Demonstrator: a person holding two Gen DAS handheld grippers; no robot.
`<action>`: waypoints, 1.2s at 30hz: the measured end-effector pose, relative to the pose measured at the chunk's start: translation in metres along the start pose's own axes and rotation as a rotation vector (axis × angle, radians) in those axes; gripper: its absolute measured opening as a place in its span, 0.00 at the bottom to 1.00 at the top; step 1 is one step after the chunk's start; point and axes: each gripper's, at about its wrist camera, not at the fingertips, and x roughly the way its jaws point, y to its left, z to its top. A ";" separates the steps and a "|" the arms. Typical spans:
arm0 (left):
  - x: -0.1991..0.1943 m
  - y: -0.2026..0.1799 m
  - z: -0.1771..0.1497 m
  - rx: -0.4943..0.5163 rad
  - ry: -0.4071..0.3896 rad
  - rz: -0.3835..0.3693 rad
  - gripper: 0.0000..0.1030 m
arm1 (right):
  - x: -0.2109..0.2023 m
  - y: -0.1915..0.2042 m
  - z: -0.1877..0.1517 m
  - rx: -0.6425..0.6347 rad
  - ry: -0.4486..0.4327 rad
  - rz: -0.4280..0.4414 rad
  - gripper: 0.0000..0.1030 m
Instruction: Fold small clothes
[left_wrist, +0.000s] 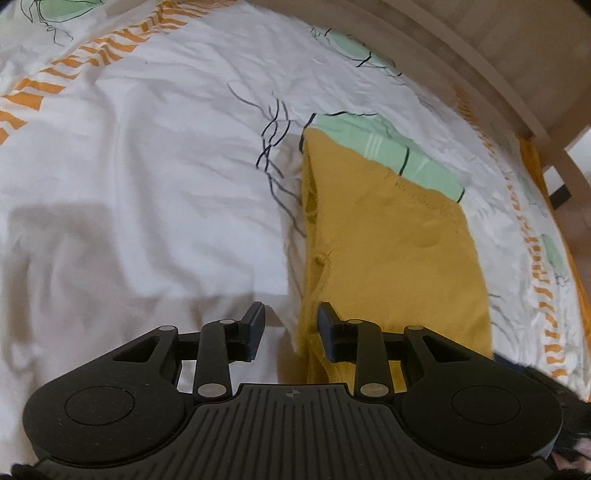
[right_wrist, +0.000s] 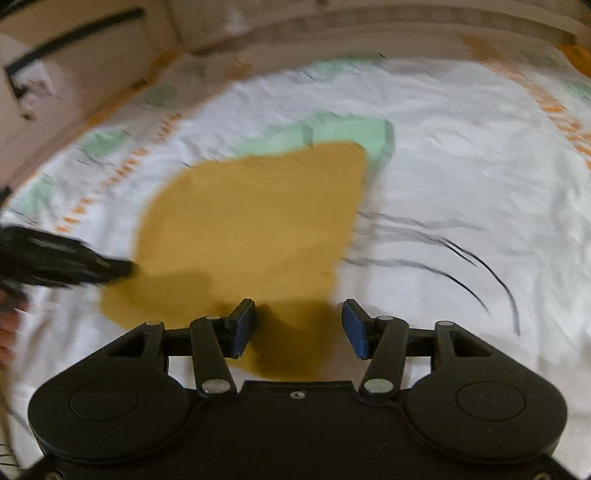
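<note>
A mustard-yellow small garment lies folded flat on the patterned white bedsheet. My left gripper is open at the garment's near left edge, its right finger over the cloth and its left finger over the sheet. In the right wrist view the garment is blurred and fills the middle. My right gripper is open and empty just above the garment's near edge. The left gripper also shows in the right wrist view, at the garment's left side.
The sheet has orange dashes, green patches and black lines. A wooden bed frame runs along the far right edge, and also across the back of the right wrist view. White sheet spreads left of the garment.
</note>
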 end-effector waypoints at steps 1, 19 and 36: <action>-0.001 0.000 0.001 -0.005 -0.004 -0.001 0.30 | 0.000 -0.007 -0.003 0.020 -0.006 -0.023 0.57; -0.011 0.010 -0.003 -0.141 -0.017 -0.210 0.46 | -0.005 -0.042 0.041 0.212 -0.066 0.143 0.86; 0.039 -0.014 -0.006 -0.110 0.062 -0.217 0.57 | 0.059 -0.073 0.067 0.300 0.000 0.317 0.94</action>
